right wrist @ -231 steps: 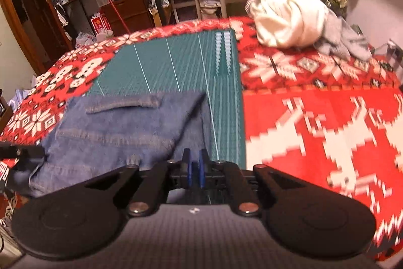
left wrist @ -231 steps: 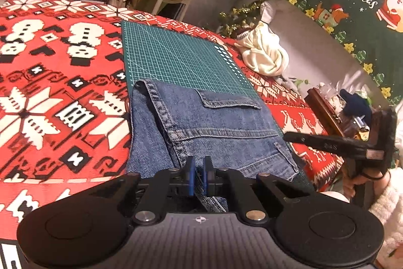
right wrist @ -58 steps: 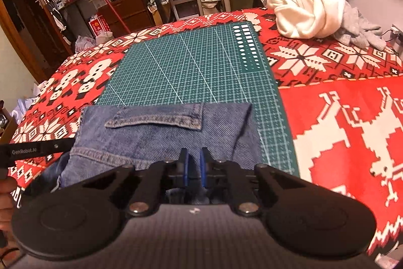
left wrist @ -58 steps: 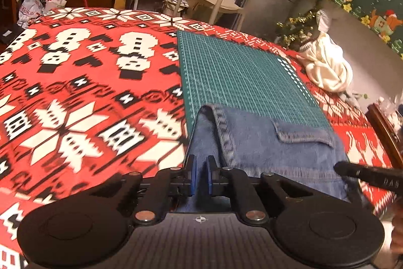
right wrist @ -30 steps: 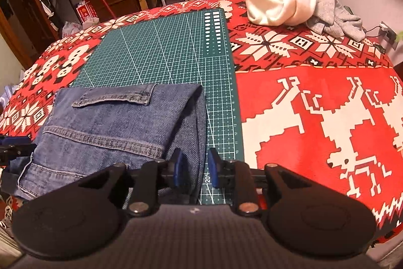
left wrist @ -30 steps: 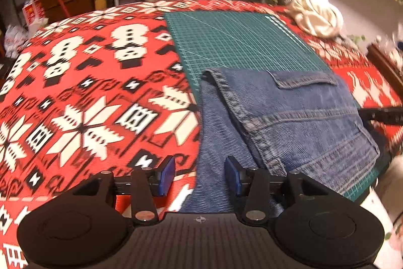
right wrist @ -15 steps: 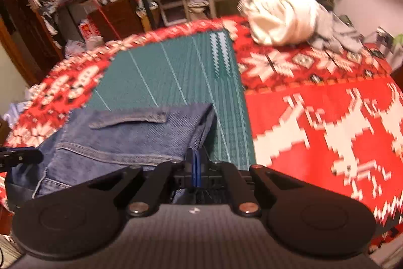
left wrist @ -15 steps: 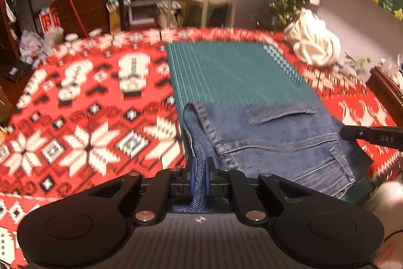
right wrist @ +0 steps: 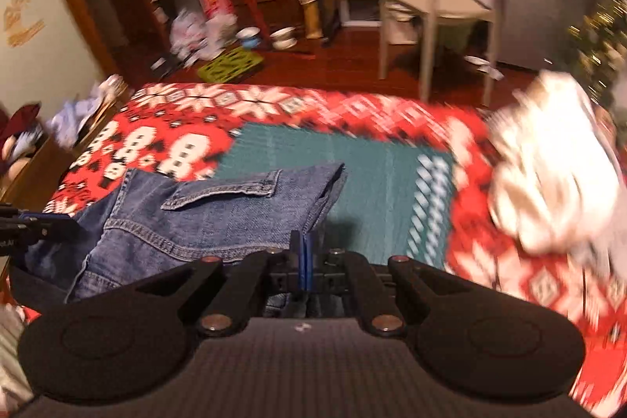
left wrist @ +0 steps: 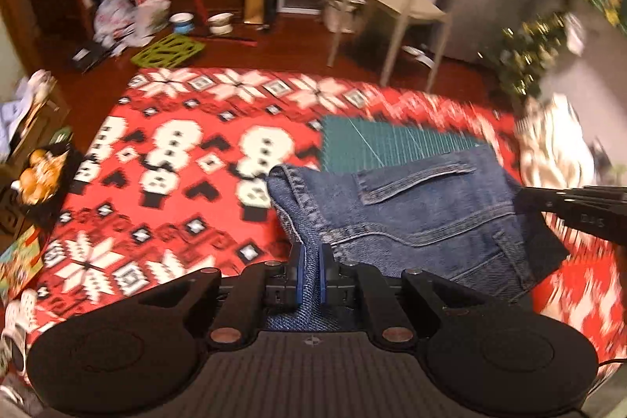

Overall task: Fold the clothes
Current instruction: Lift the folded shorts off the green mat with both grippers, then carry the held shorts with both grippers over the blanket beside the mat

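Here both the left tongs (left wrist: 309, 271) and right tongs (right wrist: 307, 261) pinch the folded jeans (left wrist: 411, 218).

My left hand-held gripper (left wrist: 309, 271) is clamped on a fold of the jeans (left wrist: 411, 218), blue pads nearly together w/ denim pinched between, pointing steeply down. My right hand-held gripper (right wrist: 305, 267) has just closed too, pads almost touching on the jeans' edge, also angled down. Each gripper's black tip shows at the edge of the other's view, both raised off the counter.
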Action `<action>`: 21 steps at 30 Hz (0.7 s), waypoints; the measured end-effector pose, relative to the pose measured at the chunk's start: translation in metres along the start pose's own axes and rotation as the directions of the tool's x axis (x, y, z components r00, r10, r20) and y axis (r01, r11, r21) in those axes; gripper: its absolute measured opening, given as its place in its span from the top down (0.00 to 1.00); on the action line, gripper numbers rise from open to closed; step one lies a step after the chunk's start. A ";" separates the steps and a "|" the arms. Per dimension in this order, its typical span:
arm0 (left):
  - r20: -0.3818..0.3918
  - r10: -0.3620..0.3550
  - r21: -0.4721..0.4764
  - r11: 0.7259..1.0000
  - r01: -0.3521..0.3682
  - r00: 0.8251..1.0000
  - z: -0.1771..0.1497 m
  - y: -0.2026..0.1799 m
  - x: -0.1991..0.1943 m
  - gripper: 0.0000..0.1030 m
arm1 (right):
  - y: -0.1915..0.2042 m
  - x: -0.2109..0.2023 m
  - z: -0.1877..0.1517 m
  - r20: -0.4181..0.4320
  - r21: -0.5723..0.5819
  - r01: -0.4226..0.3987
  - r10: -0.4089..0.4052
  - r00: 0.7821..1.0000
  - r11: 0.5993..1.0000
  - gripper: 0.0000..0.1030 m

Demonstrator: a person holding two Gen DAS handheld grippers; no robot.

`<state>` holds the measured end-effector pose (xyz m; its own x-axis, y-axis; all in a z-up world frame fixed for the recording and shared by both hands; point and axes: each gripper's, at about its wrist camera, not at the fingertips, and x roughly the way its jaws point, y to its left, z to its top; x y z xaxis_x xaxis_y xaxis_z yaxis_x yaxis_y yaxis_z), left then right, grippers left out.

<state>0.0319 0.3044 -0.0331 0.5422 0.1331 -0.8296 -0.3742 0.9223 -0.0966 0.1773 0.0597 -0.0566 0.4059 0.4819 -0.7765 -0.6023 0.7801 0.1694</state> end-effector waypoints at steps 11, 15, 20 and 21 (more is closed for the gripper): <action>0.004 0.283 -0.425 0.869 -0.255 0.959 0.035 0.103 -0.062 0.93 | 0.146 0.060 0.163 -0.156 -0.375 -0.257 0.213 0.965 0.891 0.99; -0.056 0.354 -0.569 0.757 -0.321 0.934 0.019 0.141 -0.058 0.93 | 0.216 0.102 0.189 -0.218 -0.474 -0.344 0.271 0.938 0.811 0.99; -0.136 0.397 -0.674 0.635 -0.379 0.908 0.004 0.167 -0.050 0.93 | 0.288 0.152 0.197 -0.297 -0.571 -0.428 0.310 0.903 0.700 0.99; -0.150 0.399 -0.689 0.614 -0.385 0.905 0.001 0.171 -0.047 0.93 | 0.300 0.161 0.197 -0.312 -0.585 -0.442 0.315 0.896 0.680 0.99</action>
<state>-0.0571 0.4566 -0.0103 0.2282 0.4341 -0.8715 -0.9570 0.2648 -0.1187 0.1974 0.4495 -0.0112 -0.0403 0.5528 -0.8324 -0.9910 0.0842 0.1039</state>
